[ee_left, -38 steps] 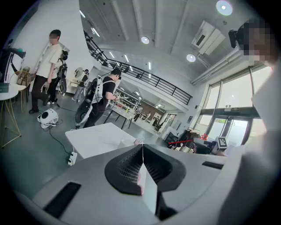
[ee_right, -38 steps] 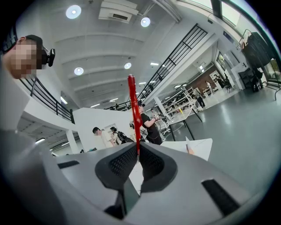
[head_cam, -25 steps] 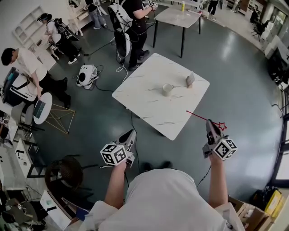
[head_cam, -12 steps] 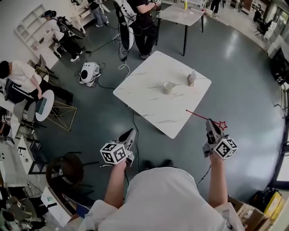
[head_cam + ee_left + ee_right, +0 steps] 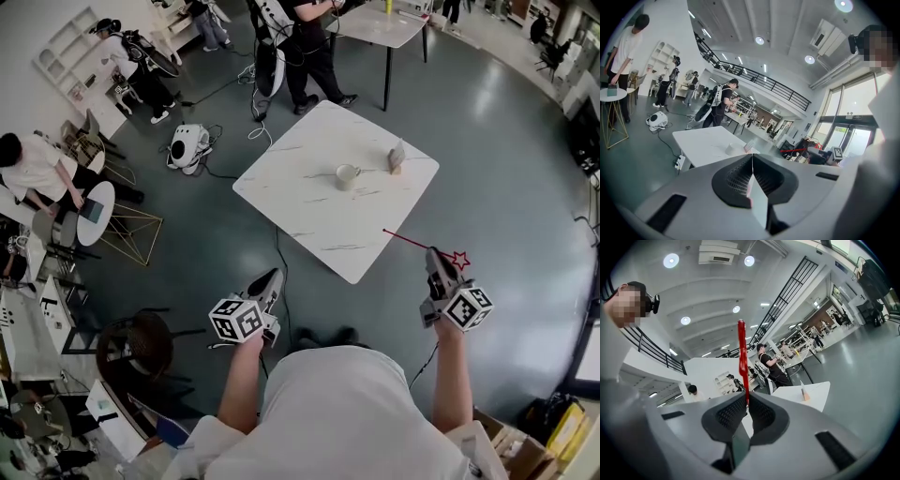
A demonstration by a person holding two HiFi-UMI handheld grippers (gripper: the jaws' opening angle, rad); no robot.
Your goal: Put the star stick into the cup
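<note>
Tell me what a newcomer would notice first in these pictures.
The thin red star stick stands out, pinched in the right claw and pointing toward the white table. On that table sits a pale cup, well apart from the stick. The left claw is shut and empty, low at the left.

Cup (image 5: 348, 175) on table (image 5: 300, 214); stand (image 5: 397, 159) right of cup.

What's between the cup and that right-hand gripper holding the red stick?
Head view: only bare tabletop and a strip of floor lie between the cup and the right gripper. Its stick reaches toward the table edge.
</note>
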